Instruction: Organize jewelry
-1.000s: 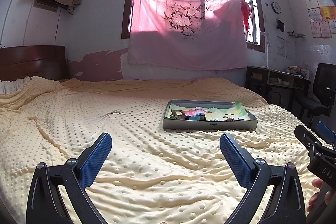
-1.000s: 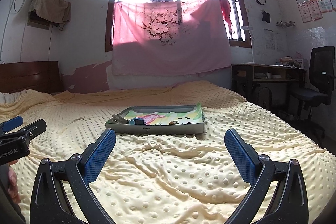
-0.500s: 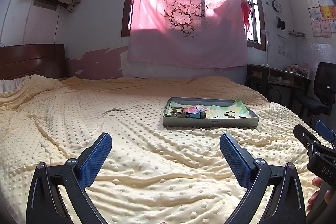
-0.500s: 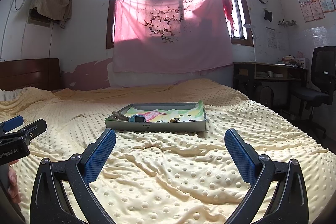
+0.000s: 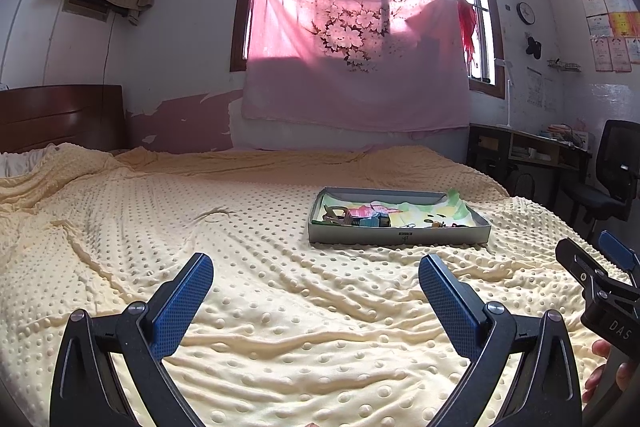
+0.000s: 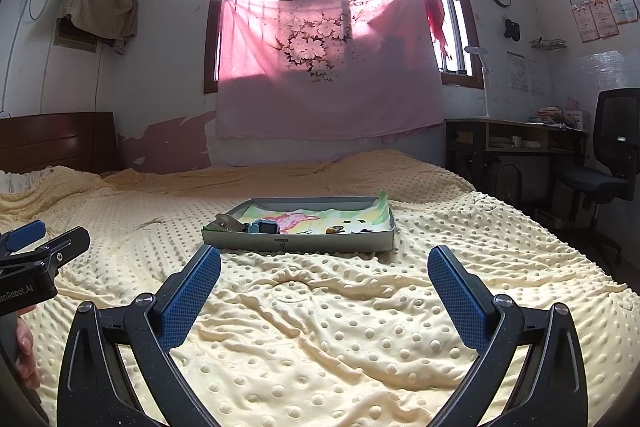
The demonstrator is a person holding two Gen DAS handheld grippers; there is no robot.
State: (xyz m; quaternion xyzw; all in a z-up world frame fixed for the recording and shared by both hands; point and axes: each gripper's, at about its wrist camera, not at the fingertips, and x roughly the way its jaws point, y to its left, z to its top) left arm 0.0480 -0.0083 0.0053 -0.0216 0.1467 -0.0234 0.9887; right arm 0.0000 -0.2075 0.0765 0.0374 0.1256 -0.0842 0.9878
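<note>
Left gripper (image 5: 316,279) hangs over the yellow dotted blanket (image 5: 160,227) with jaws spread wide, nothing in them. From this side the grey tray (image 5: 400,237) sits far and to the right, holding a blue watch (image 5: 370,222) and small dark bits too tiny to make out.

Right gripper (image 6: 324,271) is spread and empty too, with the tray (image 6: 296,243) straight ahead, well apart. Jewelry looks light, small and probably slippery, so pinching the watch (image 6: 262,227) across its body seems safest; thin pieces could slip.
</note>
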